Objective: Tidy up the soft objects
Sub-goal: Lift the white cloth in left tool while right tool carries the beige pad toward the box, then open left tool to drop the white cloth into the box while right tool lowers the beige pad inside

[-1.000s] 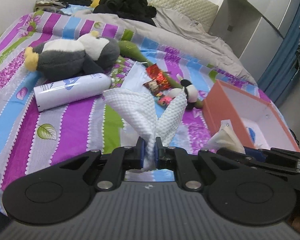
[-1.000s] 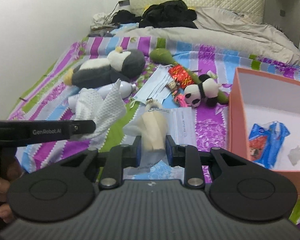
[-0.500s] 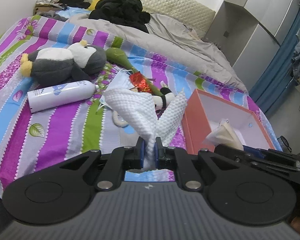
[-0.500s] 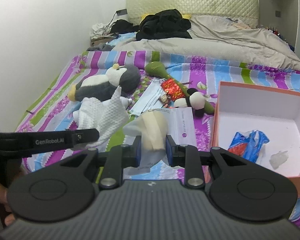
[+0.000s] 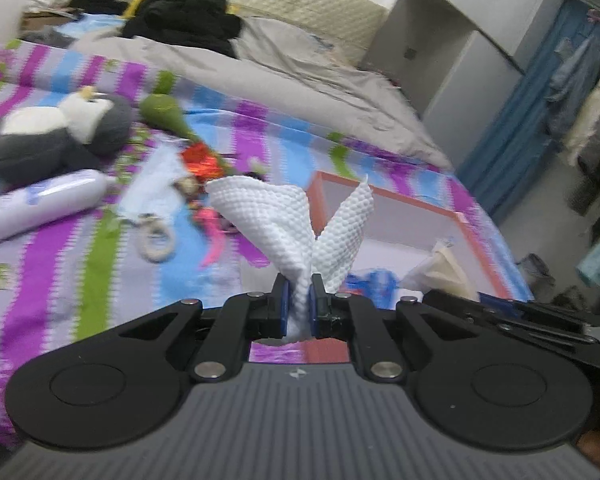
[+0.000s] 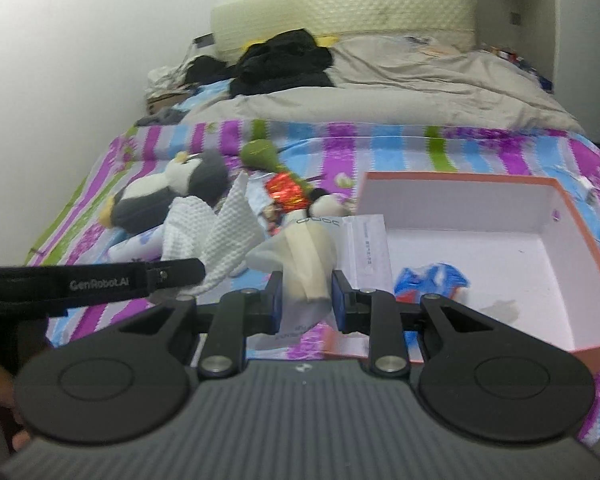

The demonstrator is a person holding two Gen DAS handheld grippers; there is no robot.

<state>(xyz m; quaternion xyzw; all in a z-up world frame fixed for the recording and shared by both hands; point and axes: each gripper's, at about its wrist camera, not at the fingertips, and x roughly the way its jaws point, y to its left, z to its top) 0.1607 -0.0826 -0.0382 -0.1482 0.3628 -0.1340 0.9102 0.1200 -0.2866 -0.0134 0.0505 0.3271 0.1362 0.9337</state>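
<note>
My left gripper (image 5: 299, 300) is shut on a white textured cloth (image 5: 284, 220), held up above the bed near the left wall of the orange box (image 5: 400, 196). The cloth also shows in the right wrist view (image 6: 216, 232). My right gripper (image 6: 305, 300) is shut on a cream soft item in a clear packet (image 6: 308, 252), at the near left corner of the orange box (image 6: 580, 240). The packet also shows in the left wrist view (image 5: 440, 268). A blue wrapper (image 6: 432, 280) and a small clear piece (image 6: 500, 308) lie in the box.
On the striped bed (image 5: 100, 264) lie a penguin plush (image 5: 60, 136), a white bottle (image 5: 40, 204), a green plush (image 5: 168, 116), a red foil packet (image 5: 198, 160), a small panda plush (image 6: 328, 204) and face masks (image 5: 152, 192). Grey duvet and black clothes lie behind. A wardrobe (image 5: 452, 52) stands right.
Both grippers moved right toward the orange box with their loads still held. The box now sits closer and more central in both views.
</note>
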